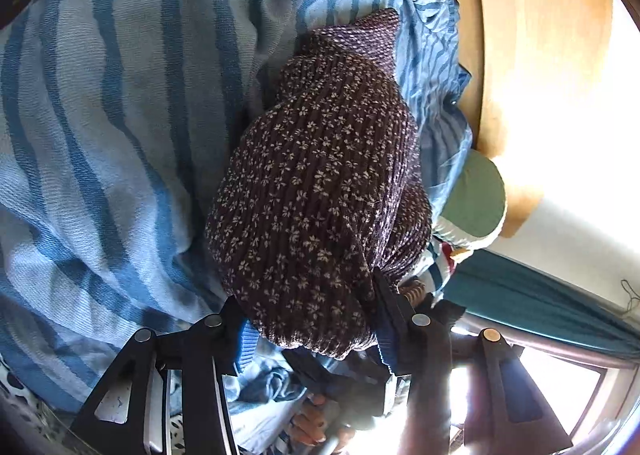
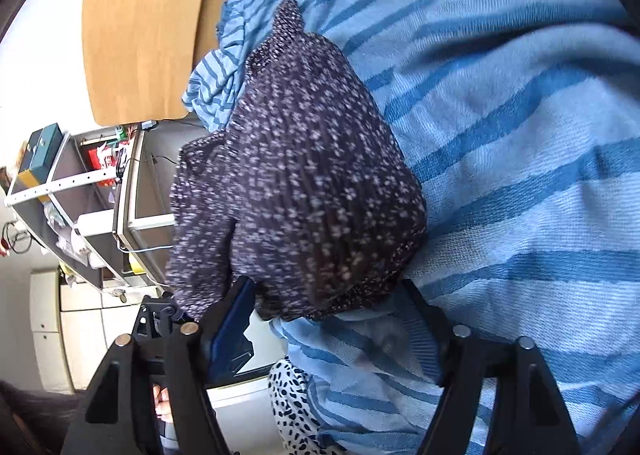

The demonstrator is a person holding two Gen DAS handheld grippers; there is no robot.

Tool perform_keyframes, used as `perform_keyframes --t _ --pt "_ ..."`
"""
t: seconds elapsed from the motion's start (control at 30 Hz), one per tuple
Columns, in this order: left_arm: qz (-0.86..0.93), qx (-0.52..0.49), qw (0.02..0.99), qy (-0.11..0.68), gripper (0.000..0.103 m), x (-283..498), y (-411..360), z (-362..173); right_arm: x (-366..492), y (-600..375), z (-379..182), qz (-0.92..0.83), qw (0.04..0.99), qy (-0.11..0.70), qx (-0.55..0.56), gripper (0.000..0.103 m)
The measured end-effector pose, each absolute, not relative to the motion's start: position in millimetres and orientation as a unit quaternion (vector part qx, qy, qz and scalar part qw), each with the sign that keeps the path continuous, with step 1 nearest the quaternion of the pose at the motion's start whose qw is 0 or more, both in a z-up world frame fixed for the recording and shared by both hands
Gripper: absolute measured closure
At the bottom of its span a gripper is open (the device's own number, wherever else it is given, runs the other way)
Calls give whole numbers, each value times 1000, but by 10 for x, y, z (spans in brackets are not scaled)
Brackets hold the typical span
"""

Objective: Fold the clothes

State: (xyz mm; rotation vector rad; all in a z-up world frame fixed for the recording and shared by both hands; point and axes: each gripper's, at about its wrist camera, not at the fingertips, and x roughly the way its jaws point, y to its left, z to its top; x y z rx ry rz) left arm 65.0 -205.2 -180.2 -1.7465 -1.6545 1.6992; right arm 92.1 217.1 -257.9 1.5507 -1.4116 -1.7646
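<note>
We see the left gripper (image 1: pixel 310 329) clamping the near edge of the dark flowered knit garment (image 1: pixel 320 191); ahead lies the blue striped cloth (image 1: pixel 120 95). The right gripper (image 2: pixel 328 309) stands wide, the garment's hem between its fingers, unpinched.

both wrist views look forward and downward along their fingers, very close to the cloth. left wrist view faces the dark floral knit (image 1: pixel 320 191) from one side, right wrist view from the opposite. shared: knit, blue striped blanket (image 2: pixel 520 135), wooden headboard (image 1: pixel 540 55).
</note>
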Motion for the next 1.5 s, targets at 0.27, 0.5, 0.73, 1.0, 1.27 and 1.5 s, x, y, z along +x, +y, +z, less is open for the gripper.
perform_keyframes --t 0.27,0.5,0.73,1.0,1.27,1.5 --pt "581 -587 86 -557 55 716 -2038 -1906 999 2304 -2534 -655 137 -531 520 20" --pt "581 -587 86 -558 56 768 -2046 -1892 903 2046 -2792 -648 142 -501 556 20" --pt "583 -588 83 -554 57 817 -2058 -1873 921 1951 -2708 -648 156 -472 577 66" --pt "586 -584 84 -555 53 474 -2069 -1519 563 1700 -1892 -675 211 -372 601 63" --pt "598 -545 122 -574 34 -69 -2112 -1302 187 1646 -1583 -681 257 -378 573 48" --pt "584 -547 168 -576 34 -770 -2095 -1503 -425 1512 -1608 -698 267 -376 548 43"
